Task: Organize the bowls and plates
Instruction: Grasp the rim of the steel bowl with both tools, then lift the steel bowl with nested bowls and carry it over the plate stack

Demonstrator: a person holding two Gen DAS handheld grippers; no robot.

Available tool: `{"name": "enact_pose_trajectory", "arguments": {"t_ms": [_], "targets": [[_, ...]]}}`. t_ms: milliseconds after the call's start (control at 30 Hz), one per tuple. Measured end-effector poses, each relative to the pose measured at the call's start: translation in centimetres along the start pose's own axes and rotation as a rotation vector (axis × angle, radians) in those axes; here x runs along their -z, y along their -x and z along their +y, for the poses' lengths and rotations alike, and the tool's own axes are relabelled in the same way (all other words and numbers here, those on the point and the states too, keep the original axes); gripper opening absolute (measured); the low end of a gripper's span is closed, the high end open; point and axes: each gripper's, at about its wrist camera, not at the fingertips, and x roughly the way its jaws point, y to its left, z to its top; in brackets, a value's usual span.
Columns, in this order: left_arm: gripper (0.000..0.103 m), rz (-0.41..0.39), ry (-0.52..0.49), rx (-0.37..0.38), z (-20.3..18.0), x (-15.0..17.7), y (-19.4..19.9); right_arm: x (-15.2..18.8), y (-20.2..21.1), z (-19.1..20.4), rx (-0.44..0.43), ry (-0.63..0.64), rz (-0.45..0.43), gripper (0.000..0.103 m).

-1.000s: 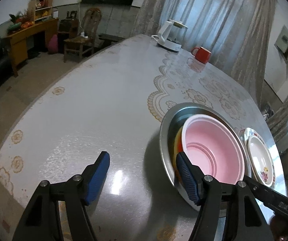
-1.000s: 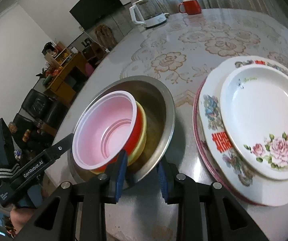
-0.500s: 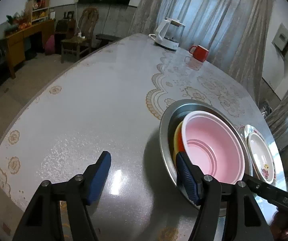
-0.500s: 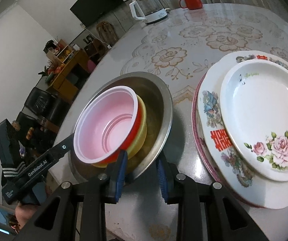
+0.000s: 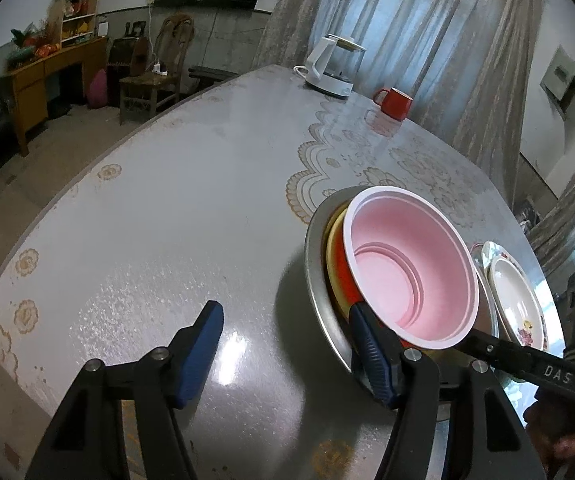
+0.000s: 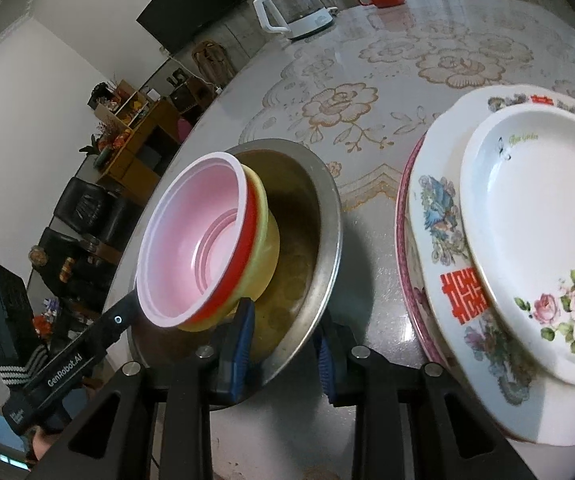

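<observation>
A steel bowl (image 6: pixel 311 248) holds a nested stack: a pink bowl (image 6: pixel 199 248) inside a red one and a yellow one. The stack leans toward the steel bowl's left side. My right gripper (image 6: pixel 285 348) is shut on the steel bowl's near rim, one finger inside and one outside. In the left wrist view my left gripper (image 5: pixel 287 350) stands open beside the steel bowl (image 5: pixel 313 276). Its right finger rests at the rim under the pink bowl (image 5: pixel 407 272); its left finger hangs over bare table. To the right lies a stack of floral plates (image 6: pixel 527 240).
A white kettle (image 5: pixel 333 66) and a red mug (image 5: pixel 395 102) stand at the table's far side. The round table (image 5: pixel 167 220) has a wide bare stretch left of the bowls. Chairs, a wooden desk and a sofa stand beyond the left edge.
The steel bowl's near rim has come up in the right gripper. The nested bowls have tipped further toward the left gripper. The left gripper has stayed put.
</observation>
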Motion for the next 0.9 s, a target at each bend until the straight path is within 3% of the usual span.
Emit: {"name": "enact_pose_trajectory", "arguments": {"t_ms": [200, 533, 667, 800, 900], "targets": [[0.066, -0.005, 0.007, 0.0, -0.2, 0.2, -0.1, 0.2, -0.1, -0.2, -0.016, -0.012, -0.017, 0.031], [0.072, -0.02, 0.044, 0.01, 0.1, 1.5, 0.6, 1.2, -0.6, 0.9, 0.036, 0.022, -0.056, 0.033], [0.072, -0.016, 0.051, 0.023, 0.1, 1.7, 0.9, 1.3, -0.8, 0.5, 0.015, 0.005, -0.074, 0.033], [0.082, -0.011, 0.061, 0.036, 0.0, 1.9, 1.2, 1.4, -0.8, 0.0, -0.018, -0.006, -0.098, 0.036], [0.082, -0.012, 0.061, 0.034, -0.1, 2.1, 1.3, 1.6, -0.8, -0.2, -0.033, -0.012, -0.113, 0.036]]}}
